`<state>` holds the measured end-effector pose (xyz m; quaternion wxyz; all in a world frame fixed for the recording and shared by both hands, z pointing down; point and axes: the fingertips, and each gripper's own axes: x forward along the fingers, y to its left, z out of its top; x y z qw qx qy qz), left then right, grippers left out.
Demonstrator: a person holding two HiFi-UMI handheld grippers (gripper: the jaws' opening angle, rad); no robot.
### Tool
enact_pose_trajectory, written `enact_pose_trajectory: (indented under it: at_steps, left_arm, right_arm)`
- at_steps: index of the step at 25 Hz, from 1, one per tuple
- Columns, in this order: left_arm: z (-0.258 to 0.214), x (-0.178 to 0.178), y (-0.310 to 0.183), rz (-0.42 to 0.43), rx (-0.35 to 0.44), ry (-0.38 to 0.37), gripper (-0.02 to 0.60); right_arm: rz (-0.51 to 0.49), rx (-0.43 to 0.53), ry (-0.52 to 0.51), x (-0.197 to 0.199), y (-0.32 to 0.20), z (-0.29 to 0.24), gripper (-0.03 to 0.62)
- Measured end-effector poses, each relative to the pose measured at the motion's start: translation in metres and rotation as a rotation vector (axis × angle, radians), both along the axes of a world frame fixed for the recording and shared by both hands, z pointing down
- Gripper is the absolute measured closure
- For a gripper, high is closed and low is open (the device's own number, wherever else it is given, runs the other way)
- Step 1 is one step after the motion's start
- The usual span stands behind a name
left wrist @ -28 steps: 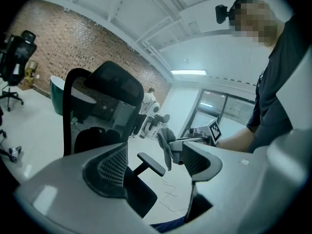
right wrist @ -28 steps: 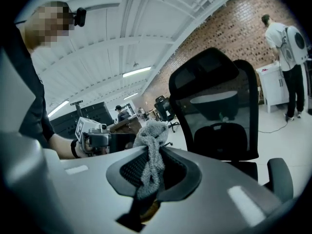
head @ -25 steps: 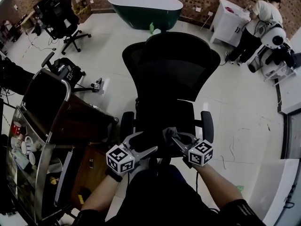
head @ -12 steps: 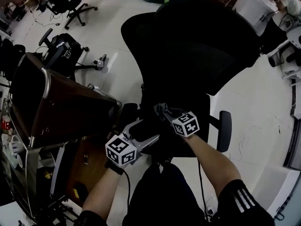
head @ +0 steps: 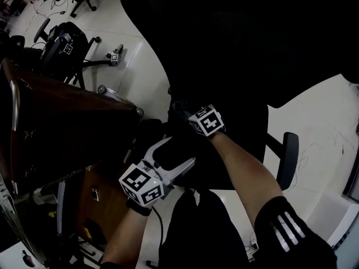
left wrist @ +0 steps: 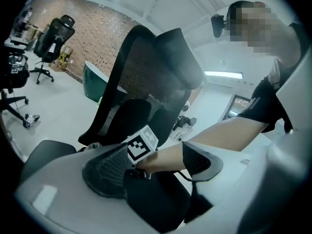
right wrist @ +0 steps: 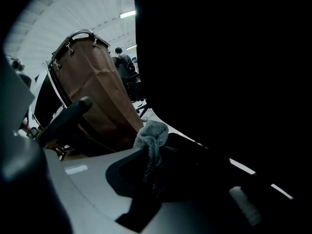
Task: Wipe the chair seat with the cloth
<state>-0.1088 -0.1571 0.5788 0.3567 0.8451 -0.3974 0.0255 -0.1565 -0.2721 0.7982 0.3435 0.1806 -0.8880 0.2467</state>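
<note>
A black mesh office chair fills the head view, its seat (head: 238, 142) dark below the backrest (head: 241, 38). My right gripper (head: 180, 109) is shut on a grey cloth (head: 177, 105) and holds it low over the seat's left part, near the backrest. In the right gripper view the cloth (right wrist: 150, 139) hangs bunched between the jaws of the right gripper (right wrist: 155, 165). My left gripper (head: 179, 152) is open and holds nothing, by the seat's front left edge. The left gripper (left wrist: 153, 168) view shows the right gripper's marker cube (left wrist: 143, 143) and forearm.
A brown cart (head: 67, 130) stands close on the left, also in the right gripper view (right wrist: 100, 94). The chair's armrests (head: 289, 157) stick out at the sides. Another office chair (head: 60, 41) and a small device (head: 114, 55) are on the white tile floor (head: 320, 122).
The view has closed in on the chair. My right gripper has carried the cloth forward over the seat toward the backrest. The left gripper has stayed open near the seat's front.
</note>
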Motion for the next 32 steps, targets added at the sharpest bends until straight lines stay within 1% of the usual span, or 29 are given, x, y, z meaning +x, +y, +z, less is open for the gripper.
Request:
enact_pose_trajectory:
  at_steps: [5,8,11,13,15,18,24,27,30,32]
  left_arm:
    - [0.008,-0.002,0.001,-0.005,-0.004,0.0,0.201]
    - [0.011,0.004,-0.002,-0.001,-0.008,-0.006,0.201]
    - [0.014,0.011,-0.001,0.015,-0.019,-0.013,0.201]
    - [0.014,0.018,-0.002,0.028,-0.02,-0.016,0.201]
    - [0.013,0.028,-0.003,0.044,-0.021,-0.016,0.201]
    - [0.01,0.045,-0.004,0.07,-0.02,-0.005,0.201]
    - [0.008,0.09,-0.002,0.141,-0.016,0.033,0.201]
    - [0.006,0.108,0.0,0.17,-0.009,0.051,0.201]
    - [0.001,0.115,0.0,0.193,-0.003,0.046,0.201]
    - [0.002,0.114,0.002,0.2,0.003,0.044,0.201]
  right_arm:
    - [-0.01,-0.011,0.07,-0.017,-0.007,0.03,0.545]
    - [-0.042,0.024,0.139,-0.01,-0.014,0.046,0.543]
    - [-0.034,0.025,0.131,0.0,-0.015,0.053,0.543]
    - [-0.023,0.018,0.143,0.014,-0.017,0.056,0.543]
    - [-0.027,0.033,0.195,0.039,-0.018,0.062,0.545]
    - [-0.018,0.039,0.288,0.093,-0.02,0.071,0.544]
    - [0.076,0.024,0.416,0.217,-0.023,0.075,0.545]
    - [0.139,0.039,0.479,0.27,-0.027,0.069,0.545]
    - [0.195,0.052,0.536,0.308,-0.031,0.064,0.545]
    - [0.233,0.054,0.56,0.322,-0.036,0.061,0.545]
